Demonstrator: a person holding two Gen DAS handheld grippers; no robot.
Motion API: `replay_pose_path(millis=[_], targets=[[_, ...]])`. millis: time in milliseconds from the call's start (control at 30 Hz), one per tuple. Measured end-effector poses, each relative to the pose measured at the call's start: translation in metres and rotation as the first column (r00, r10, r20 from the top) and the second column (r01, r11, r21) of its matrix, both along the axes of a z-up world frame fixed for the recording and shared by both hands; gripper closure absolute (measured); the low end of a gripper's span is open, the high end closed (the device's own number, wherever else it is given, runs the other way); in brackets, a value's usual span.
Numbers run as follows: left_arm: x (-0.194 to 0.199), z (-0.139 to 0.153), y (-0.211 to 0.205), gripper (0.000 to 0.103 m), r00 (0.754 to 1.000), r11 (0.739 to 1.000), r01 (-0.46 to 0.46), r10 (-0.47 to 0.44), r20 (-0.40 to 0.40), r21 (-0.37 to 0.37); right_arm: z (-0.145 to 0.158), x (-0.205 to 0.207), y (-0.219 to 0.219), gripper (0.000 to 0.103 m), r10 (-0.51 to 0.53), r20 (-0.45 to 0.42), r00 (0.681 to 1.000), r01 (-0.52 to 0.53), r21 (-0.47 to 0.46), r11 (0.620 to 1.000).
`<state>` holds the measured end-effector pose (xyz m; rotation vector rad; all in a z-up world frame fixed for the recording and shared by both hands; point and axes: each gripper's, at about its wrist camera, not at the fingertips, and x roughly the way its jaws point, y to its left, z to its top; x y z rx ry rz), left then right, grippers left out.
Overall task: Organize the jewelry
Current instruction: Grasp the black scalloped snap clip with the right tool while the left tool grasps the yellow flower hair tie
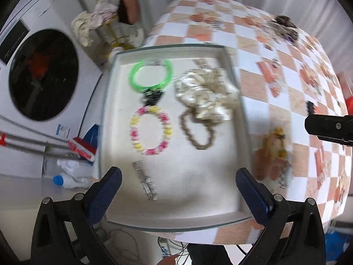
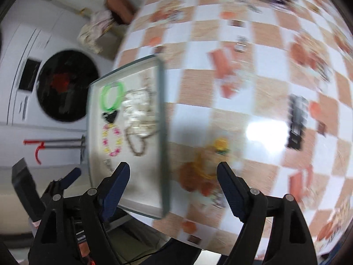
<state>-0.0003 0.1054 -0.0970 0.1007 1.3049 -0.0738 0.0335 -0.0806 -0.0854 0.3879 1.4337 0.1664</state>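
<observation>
Both grippers, left [image 1: 178,190] and right [image 2: 173,186], fingers spread, empty. Tray [image 1: 231,70] at table [image 1: 253,44] left edge holds bangle [image 1: 150,75], bead bracelet [image 1: 150,131], scrunchie [image 1: 207,95], chain [image 1: 198,132], clip [image 1: 145,181]. Yellow piece [image 2: 211,156] lies just outside tray's right rim.

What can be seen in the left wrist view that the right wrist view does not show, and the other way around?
Only the left wrist view shows a plastic bottle with a blue cap lying on the floor beside the table.

Only the right wrist view shows a black rectangular object on the checkered tablecloth, far from the tray.

Both show the tray holding the green bangle, the pink and yellow bead bracelet and the cream scrunchie, with a yellow piece outside it on the cloth.
</observation>
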Motion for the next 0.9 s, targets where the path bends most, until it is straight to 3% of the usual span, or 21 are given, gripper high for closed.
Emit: replay_pose_path(millis=[133,167,200,500,900], targets=[[0.002,0.006,-0.027,0.000,0.997,0.997,0.074,-0.074,0.007,-0.002,-0.002,-0.017,-0.040,0.017,-0.113,-0.011,0.994,0.113,-0.019,0.993],[0.003,0.008,-0.035,0.000,0.996,0.996,0.093,-0.093,0.008,-0.001,-0.002,-0.021,-0.050,0.005,-0.139,-0.011,0.990,0.139,-0.025,0.990],[0.003,0.009,-0.042,0.000,0.994,0.994,0.109,-0.109,0.009,-0.002,-0.002,-0.024,-0.056,0.001,-0.157,-0.009,0.987,0.157,-0.029,0.987],[0.010,0.009,-0.093,0.000,0.976,0.976,0.218,-0.218,-0.004,0.005,-0.005,-0.049,-0.116,0.000,-0.291,-0.035,0.956,0.289,-0.065,0.955],[0.017,-0.016,-0.142,0.000,0.950,0.953,0.302,-0.303,-0.076,-0.021,-0.015,-0.059,-0.159,0.000,-0.350,-0.066,0.934,0.343,-0.103,0.934]])
